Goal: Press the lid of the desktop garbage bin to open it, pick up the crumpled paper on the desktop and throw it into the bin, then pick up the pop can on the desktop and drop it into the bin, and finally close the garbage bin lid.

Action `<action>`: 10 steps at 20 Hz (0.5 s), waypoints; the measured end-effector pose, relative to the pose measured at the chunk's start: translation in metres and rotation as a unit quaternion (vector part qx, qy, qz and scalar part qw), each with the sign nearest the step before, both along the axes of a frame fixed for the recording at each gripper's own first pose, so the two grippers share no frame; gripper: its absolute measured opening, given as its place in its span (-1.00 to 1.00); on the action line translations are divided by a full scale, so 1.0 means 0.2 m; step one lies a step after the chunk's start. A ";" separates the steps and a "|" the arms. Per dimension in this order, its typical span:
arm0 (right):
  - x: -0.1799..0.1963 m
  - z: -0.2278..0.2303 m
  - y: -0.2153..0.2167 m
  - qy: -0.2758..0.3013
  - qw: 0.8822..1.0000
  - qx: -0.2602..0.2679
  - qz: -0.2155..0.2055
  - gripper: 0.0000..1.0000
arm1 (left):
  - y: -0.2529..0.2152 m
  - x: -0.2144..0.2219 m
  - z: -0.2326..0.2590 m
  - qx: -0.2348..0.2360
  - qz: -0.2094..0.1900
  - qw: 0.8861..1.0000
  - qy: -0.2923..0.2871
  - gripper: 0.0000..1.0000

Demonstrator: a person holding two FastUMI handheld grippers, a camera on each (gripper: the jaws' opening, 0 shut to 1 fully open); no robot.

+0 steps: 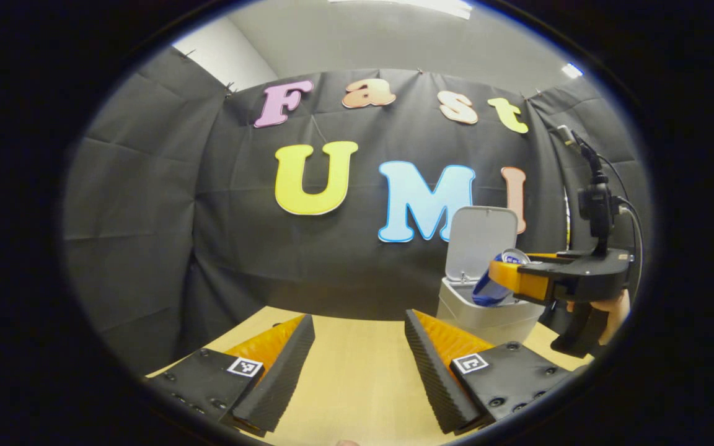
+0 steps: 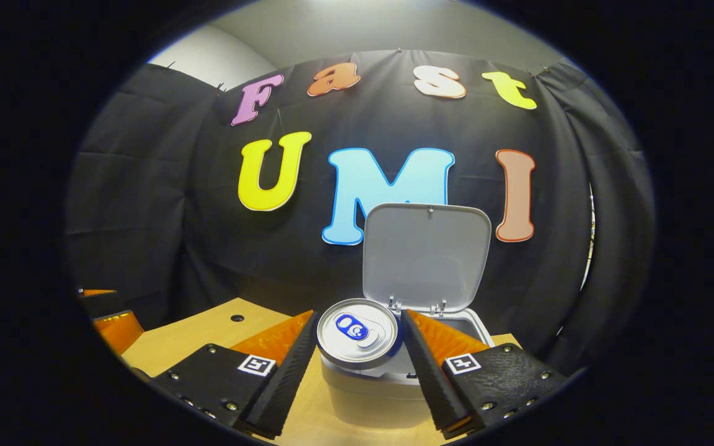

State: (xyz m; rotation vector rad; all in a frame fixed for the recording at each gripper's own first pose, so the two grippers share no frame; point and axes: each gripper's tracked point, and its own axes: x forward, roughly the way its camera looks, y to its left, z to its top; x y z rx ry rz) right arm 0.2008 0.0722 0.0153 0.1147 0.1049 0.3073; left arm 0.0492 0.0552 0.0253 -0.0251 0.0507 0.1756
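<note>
— Starting with the biggest item: wooden desktop (image 1: 357, 371), pale, running out under both grippers; also seen in the right gripper view (image 2: 208, 337).

— Next down?

— Garbage bin (image 1: 487, 313), light grey, standing on the desktop toward the back, close to the black cloth wall. Lid (image 1: 481, 238) swung up and standing near upright behind the opening. Same bin (image 2: 369, 387) in the right gripper view, directly ahead and below the fingers, lid (image 2: 426, 257) raised behind it.

— Grippers?

— Left gripper (image 1: 360, 365) low over bare desktop, fingers spread wide, nothing between them. Positioned to the left of the bin, apart from it. Right gripper (image 1: 502, 279) seen side-on from the left gripper view, held by a hand (image 1: 614, 313) at its grip, reaching in over the bin's mouth.

— And in its own view?

— Right gripper (image 2: 358, 356) pinching the pop can (image 2: 358, 333), one finger against each side of it. Can top facing the camera, silver with a blue pull tab.

— Can's position?

— Held in the air above the open bin, in front of the raised lid. From the left gripper view, pop can (image 1: 496, 288) tilted, blue body angled down into the opening, top end up by the fingers. Cannot tell whether its lower end touches the bin's rim.
</note>
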 end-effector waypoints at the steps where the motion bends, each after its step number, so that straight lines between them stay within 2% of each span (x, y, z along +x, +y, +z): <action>1: 0.01 0.00 -0.01 0.003 1.000 0.001 -0.002 0.70 | 0.00 0.00 0.00 0.001 0.001 1.000 0.000 0.92; 5: 0.03 0.00 -0.03 0.000 1.000 0.013 -0.008 0.72 | 0.00 -0.01 -0.01 -0.001 0.005 1.000 0.003 0.93; 7: 0.03 0.01 -0.04 0.000 1.000 0.018 -0.010 0.86 | 0.00 -0.01 -0.02 -0.001 0.006 1.000 0.005 0.90; 10: 0.04 0.03 -0.07 0.000 1.000 0.028 -0.013 0.86 | -0.01 -0.02 -0.01 -0.001 0.002 1.000 0.004 0.90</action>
